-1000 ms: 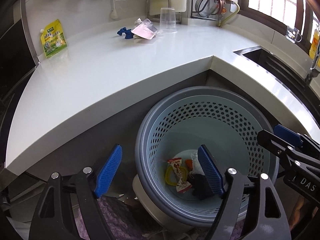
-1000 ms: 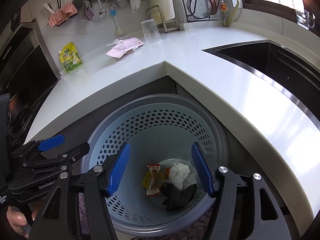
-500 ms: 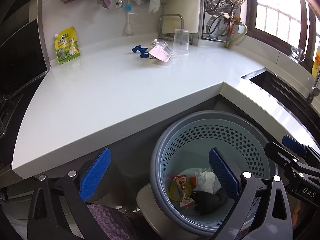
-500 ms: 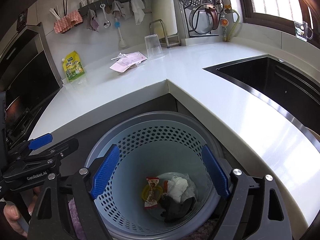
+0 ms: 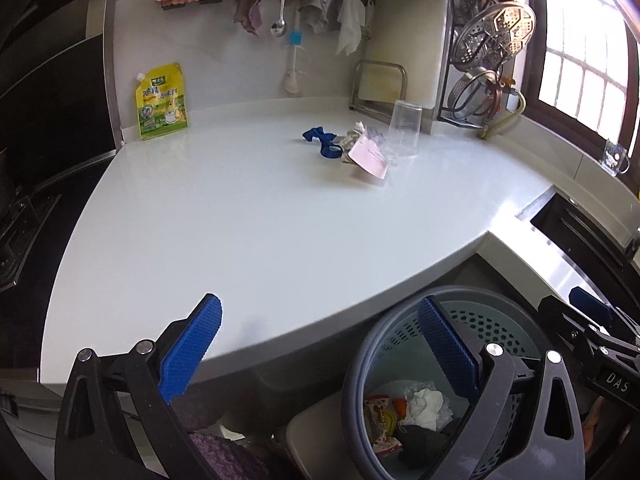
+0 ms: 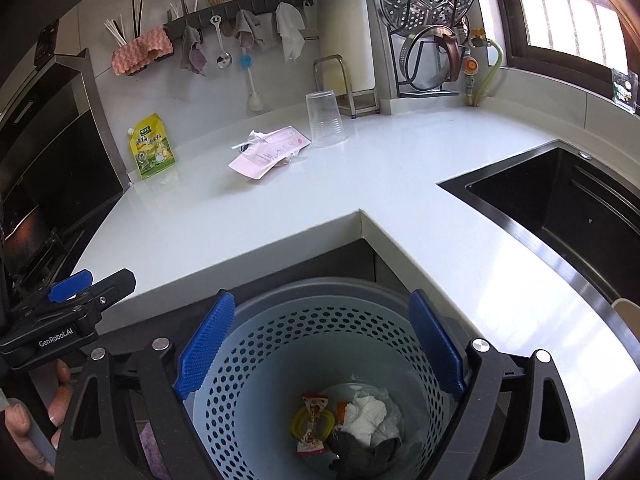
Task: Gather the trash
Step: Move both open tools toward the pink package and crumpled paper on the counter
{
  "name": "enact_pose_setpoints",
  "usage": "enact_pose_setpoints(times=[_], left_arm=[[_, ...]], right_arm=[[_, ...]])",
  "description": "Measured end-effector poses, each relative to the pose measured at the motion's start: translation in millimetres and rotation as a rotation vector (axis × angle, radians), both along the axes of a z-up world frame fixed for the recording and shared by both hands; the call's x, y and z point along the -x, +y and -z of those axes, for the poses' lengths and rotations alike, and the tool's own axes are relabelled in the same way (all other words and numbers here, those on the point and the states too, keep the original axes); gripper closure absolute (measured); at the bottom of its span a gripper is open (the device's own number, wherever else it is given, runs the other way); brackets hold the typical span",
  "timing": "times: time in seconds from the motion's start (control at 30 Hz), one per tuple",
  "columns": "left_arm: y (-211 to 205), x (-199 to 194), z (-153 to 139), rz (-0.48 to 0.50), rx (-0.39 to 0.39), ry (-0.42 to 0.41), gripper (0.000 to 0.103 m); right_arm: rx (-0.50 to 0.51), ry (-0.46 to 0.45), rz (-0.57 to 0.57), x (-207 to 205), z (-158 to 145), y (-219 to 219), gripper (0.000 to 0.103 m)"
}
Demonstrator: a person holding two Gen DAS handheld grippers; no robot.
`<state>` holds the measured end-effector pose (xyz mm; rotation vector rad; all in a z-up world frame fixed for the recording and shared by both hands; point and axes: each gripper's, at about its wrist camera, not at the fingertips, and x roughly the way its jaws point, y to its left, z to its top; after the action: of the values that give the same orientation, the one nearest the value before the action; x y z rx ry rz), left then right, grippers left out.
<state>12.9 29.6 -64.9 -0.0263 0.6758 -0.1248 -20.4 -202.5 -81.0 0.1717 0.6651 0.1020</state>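
Note:
A round perforated blue-grey bin (image 6: 320, 292) stands on the floor below the counter corner; it also shows in the left wrist view (image 5: 496, 300). Inside lie a white crumpled tissue (image 6: 366, 416), a candy wrapper (image 6: 312, 424) and a dark rag (image 6: 364, 452). On the white counter (image 5: 260, 220) lie a pink packet with clear wrap (image 5: 366, 156), a blue scrap (image 5: 320, 142) and an upturned clear plastic cup (image 5: 406, 128). My left gripper (image 5: 320, 356) is open and empty at the counter's front edge. My right gripper (image 6: 320, 344) is open and empty above the bin.
A yellow-green pouch (image 5: 162, 102) leans on the back wall. Cloths and utensils hang on a wall rail (image 6: 240, 12). A dish rack (image 6: 432, 28) stands at the back right. A black sink (image 6: 560, 200) is set in the counter at right. A stove (image 6: 36, 216) is at left.
Both grippers have risen and tilted up from the bin toward the counter; the bin has dropped lower in both views. Both stay open and empty.

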Motion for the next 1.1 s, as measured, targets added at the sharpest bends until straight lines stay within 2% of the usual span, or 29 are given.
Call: enact_pose_setpoints(times=[0.1,0.43,0.63,0.93,1.1], left_arm=[[9,-14,-12,-0.004,0.009,-0.023,0.006],[26,-65,-35,-0.047,-0.038,-0.075,0.006],[38,-95,-36,-0.075,-0.037,-0.066,0.006],[60,-131,-38,-0.108,-0.050,-0.051,0.006],[68,-144,-38,-0.124,-0.041,-0.038,0.006]], right_arm=[[0.011,-0.007,0.001,-19,-10,2,0.018],[0.039,-0.005,-0.033,-89,-35,26,0.018],[0.044,0.021,-0.057,-131,-38,44,0.018],[-0.012,0.057,-0.057,-189,-37,60,0.018],[0.013,0.063,-0.063,-215,-37,71,0.018]])
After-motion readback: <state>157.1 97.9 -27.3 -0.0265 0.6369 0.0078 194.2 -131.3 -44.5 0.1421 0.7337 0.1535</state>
